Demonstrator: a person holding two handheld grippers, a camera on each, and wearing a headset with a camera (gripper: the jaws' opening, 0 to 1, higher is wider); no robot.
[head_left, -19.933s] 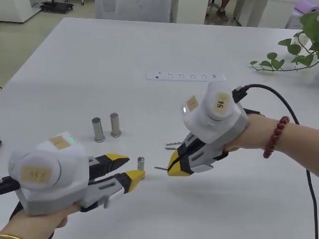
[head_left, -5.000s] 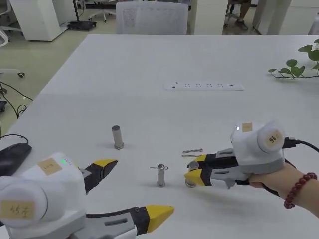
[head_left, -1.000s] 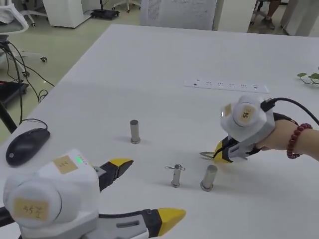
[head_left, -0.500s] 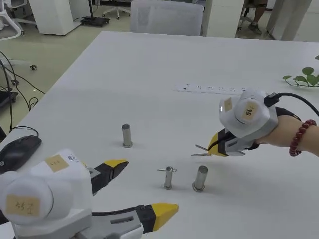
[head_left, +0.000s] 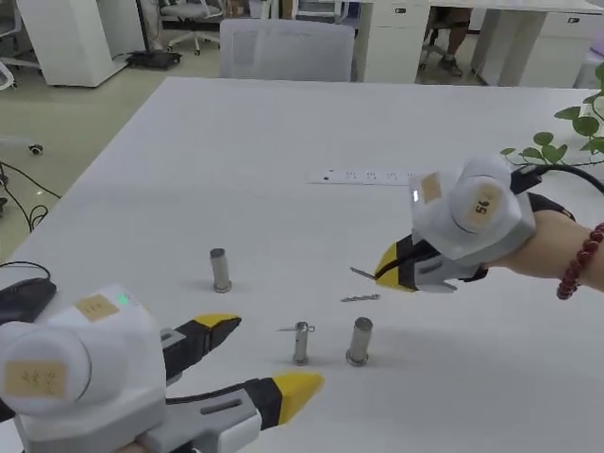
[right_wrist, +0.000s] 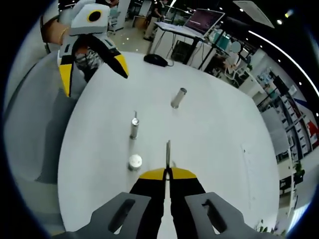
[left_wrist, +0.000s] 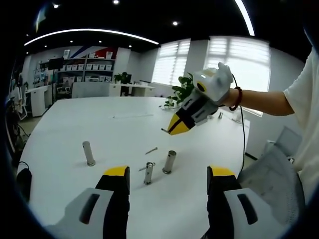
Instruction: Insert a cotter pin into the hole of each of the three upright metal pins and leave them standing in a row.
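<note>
Three upright metal pins stand on the white table: a lone one (head_left: 220, 270) at the left, a middle one (head_left: 301, 342) with a cotter pin through its hole, and a bare one (head_left: 359, 341) beside it. A loose cotter pin (head_left: 360, 298) lies just behind them. My right gripper (head_left: 387, 274) hovers above the table, shut on another cotter pin (head_left: 362, 274) (right_wrist: 168, 154) that sticks out from its tips (right_wrist: 168, 173). My left gripper (head_left: 260, 357) (left_wrist: 169, 172) is open with nothing between its jaws, near the front edge, facing the pins (left_wrist: 148, 173).
A white power strip (head_left: 366, 176) lies farther back on the table. A plant (head_left: 566, 132) reaches in at the right edge. A black mouse (head_left: 19, 297) sits at the left edge. A chair (head_left: 283, 47) stands beyond the far side.
My right gripper has risen from the table with one cotter pin in its tips, leaving the other lying there. The left gripper has stayed open and low.
</note>
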